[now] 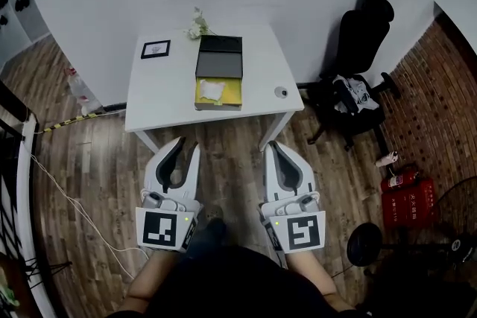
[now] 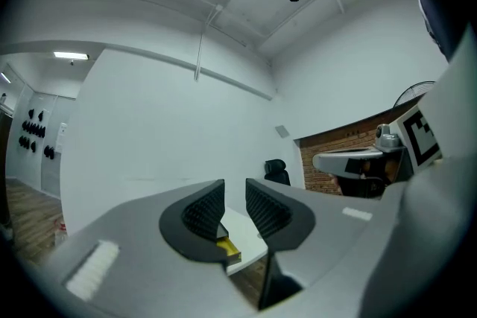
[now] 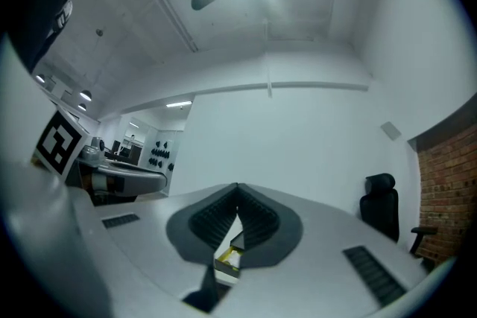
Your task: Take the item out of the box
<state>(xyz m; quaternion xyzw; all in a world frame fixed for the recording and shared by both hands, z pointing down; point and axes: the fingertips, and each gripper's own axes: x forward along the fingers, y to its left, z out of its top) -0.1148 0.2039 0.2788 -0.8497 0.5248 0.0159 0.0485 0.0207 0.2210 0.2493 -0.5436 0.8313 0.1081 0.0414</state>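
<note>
An open box (image 1: 219,78) stands on the white table (image 1: 164,97). Its dark grey lid (image 1: 219,56) is folded back, and a crumpled white item (image 1: 212,89) lies in the yellow lower part. Both grippers hover over the wooden floor in front of the table, well short of the box. My left gripper (image 1: 188,144) (image 2: 235,190) is open with nothing between its fingers. My right gripper (image 1: 273,145) (image 3: 238,194) is shut and empty. A yellow corner of the box (image 2: 227,249) (image 3: 227,258) shows past the jaws in both gripper views.
On the table are a small framed picture (image 1: 155,49), white flowers (image 1: 197,26) and a small round object (image 1: 281,91). A black office chair (image 1: 358,71) stands to the right, with red fire extinguishers (image 1: 406,197) and a fan base (image 1: 365,243) nearer me. Cables run over the floor at the left.
</note>
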